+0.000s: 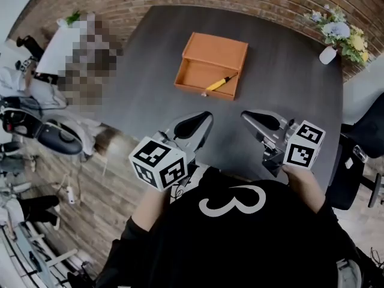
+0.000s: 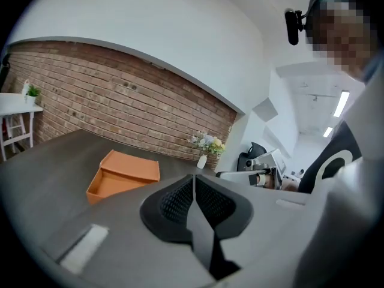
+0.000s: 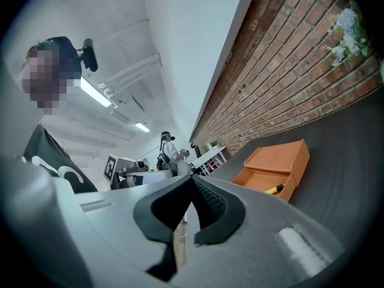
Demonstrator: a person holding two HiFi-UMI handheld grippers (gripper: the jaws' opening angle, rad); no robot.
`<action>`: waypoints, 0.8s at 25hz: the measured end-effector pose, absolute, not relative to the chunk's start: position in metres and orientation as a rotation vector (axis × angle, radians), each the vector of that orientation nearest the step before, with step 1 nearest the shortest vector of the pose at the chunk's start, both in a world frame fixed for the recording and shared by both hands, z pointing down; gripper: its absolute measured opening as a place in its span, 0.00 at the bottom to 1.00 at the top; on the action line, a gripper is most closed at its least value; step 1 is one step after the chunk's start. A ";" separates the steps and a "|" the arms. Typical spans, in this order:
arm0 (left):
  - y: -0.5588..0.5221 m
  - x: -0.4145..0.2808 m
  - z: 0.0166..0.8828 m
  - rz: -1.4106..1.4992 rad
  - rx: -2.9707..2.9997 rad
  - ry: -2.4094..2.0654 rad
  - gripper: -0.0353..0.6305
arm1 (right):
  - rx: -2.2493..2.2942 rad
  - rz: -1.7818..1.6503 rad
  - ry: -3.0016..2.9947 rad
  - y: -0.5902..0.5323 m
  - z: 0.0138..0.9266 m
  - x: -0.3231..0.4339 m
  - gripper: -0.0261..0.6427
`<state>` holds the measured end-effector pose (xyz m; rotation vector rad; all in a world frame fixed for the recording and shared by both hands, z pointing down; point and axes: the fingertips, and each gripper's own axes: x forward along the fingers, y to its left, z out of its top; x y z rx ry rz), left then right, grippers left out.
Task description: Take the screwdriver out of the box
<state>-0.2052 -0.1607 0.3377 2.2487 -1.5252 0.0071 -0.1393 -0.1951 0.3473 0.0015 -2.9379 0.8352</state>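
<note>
Head view, upper middle: screwdriver (image 1: 219, 83) in the open box (image 1: 211, 54), probably light and stiff; grip its yellow handle. Left claw (image 1: 206, 117) and right claw (image 1: 245, 116) are closed, empty.

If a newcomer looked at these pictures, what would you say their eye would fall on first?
The open orange box in the middle of the dark table stands out most, with a yellow-handled screwdriver lying in its tray. Nearer the person, the left gripper and right gripper, each bearing a black-and-white marker cube, are short of the box, jaws together and empty. A vase of flowers stands at the table's far right edge.
</note>
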 end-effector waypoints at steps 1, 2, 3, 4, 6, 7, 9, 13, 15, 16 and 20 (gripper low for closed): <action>-0.171 -0.211 0.335 0.018 2.266 -1.506 0.10 | 0.034 0.845 -2.946 -0.204 0.345 -0.143 0.04; -0.182 -0.216 0.333 0.031 2.288 -1.483 0.10 | 0.068 0.854 -2.952 -0.213 0.344 -0.146 0.04; -0.191 -0.219 0.331 0.048 2.311 -1.459 0.11 | 0.101 0.863 -2.956 -0.220 0.343 -0.149 0.04; -0.200 -0.223 0.330 0.068 2.332 -1.437 0.12 | 0.133 0.871 -2.957 -0.226 0.343 -0.151 0.04; -0.217 -0.230 0.332 0.119 2.361 -1.406 0.13 | 0.190 0.884 -2.955 -0.236 0.345 -0.153 0.04; -0.225 -0.233 0.334 0.144 2.370 -1.393 0.14 | 0.216 0.890 -2.953 -0.240 0.346 -0.154 0.04; -0.240 -0.237 0.341 0.198 2.392 -1.348 0.17 | 0.272 0.904 -2.948 -0.248 0.349 -0.153 0.04; -0.269 -0.239 0.361 0.345 2.432 -1.260 0.24 | 0.429 0.947 -2.931 -0.264 0.360 -0.139 0.04; -0.282 -0.241 0.372 0.416 2.441 -1.240 0.25 | 0.490 0.965 -2.922 -0.270 0.366 -0.135 0.04; -0.288 -0.242 0.379 0.448 2.442 -1.227 0.26 | 0.513 0.972 -2.916 -0.272 0.369 -0.134 0.04; -0.309 -0.241 0.407 0.581 2.434 -1.163 0.31 | 0.578 1.002 -2.896 -0.276 0.378 -0.129 0.04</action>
